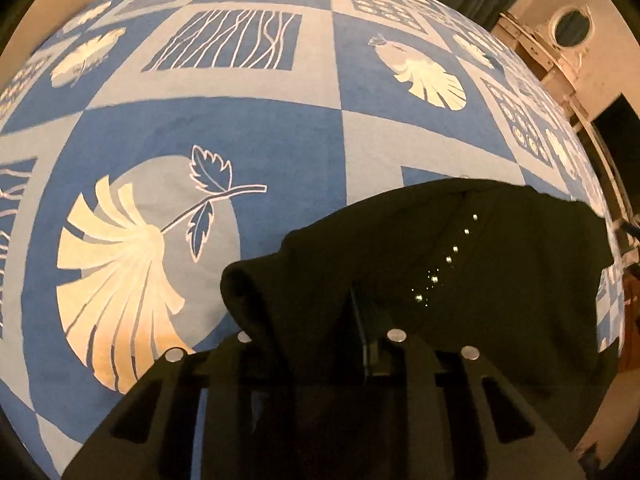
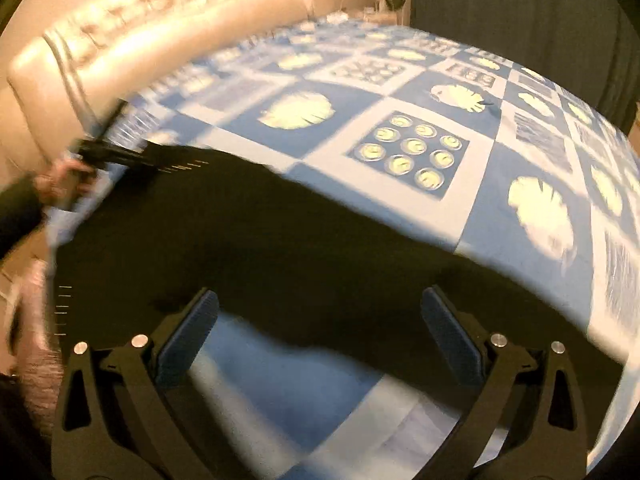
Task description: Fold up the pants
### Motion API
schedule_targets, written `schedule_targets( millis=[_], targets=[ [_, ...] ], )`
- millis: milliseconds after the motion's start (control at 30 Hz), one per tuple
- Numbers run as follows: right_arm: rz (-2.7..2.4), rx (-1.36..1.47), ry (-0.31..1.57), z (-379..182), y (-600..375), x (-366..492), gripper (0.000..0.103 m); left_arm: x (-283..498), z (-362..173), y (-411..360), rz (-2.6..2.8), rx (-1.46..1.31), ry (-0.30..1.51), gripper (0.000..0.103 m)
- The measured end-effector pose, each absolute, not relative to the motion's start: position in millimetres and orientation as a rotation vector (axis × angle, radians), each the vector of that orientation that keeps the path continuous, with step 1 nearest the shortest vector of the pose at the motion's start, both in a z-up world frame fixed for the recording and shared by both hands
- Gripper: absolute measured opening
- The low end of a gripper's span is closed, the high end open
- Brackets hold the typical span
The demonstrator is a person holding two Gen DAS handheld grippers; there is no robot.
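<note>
Dark pants (image 1: 460,264) with a row of small shiny studs (image 1: 448,258) lie on a blue patterned bedspread (image 1: 280,128). My left gripper (image 1: 320,332) is shut on a bunched edge of the pants, which drape over and hide its fingertips. In the right wrist view the pants (image 2: 260,232) spread wide across the bedspread (image 2: 520,208). My right gripper (image 2: 320,308) is open and empty, just above the near edge of the pants. The left gripper (image 2: 108,152) shows at far left, blurred, holding the pants' far end.
A cream tufted headboard (image 2: 140,28) stands behind the bed. A cream dresser with a round mirror (image 1: 568,28) stands at the right. A dark curtain (image 2: 520,12) hangs behind. The bed's edge drops off at the right (image 1: 608,312).
</note>
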State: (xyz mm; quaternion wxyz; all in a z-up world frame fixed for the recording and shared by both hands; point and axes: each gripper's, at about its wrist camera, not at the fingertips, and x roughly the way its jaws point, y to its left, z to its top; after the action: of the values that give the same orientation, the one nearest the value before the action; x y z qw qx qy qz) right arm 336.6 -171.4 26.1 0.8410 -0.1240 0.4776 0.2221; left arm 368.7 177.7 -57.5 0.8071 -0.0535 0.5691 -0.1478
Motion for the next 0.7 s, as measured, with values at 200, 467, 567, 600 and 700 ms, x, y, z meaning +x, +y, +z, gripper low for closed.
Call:
schedule_targets(
  millis=[200, 467, 567, 600, 700],
  targets=[
    [0.501, -0.344, 1.167, -24.0, -154.2, 414.0, 0.07, 374.7, -57.8, 169.5, -0.31, -0.065, 1.238, 0.029],
    [0.56, -0.415, 1.268, -48.3, -142.6, 407.3, 0.014, 375.8, -54.0, 165.8, -0.291, -0.063, 1.222, 0.02],
    [0.507, -0.485, 1.167, -21.6, -140.2, 382.1, 0.011, 369.1, -43.5, 166.8, -0.315, -0.115, 1.163, 0.011],
    [0.477, -0.498, 1.107, -5.6, -140.6, 367.6, 0.011, 365.5, -38.4, 167.5, -0.323, -0.129, 1.14, 0.011],
    [0.411, -0.534, 0.948, 32.3, -142.6, 322.3, 0.011, 351.6, -17.7, 169.8, -0.373, -0.174, 1.075, 0.011]
  ],
)
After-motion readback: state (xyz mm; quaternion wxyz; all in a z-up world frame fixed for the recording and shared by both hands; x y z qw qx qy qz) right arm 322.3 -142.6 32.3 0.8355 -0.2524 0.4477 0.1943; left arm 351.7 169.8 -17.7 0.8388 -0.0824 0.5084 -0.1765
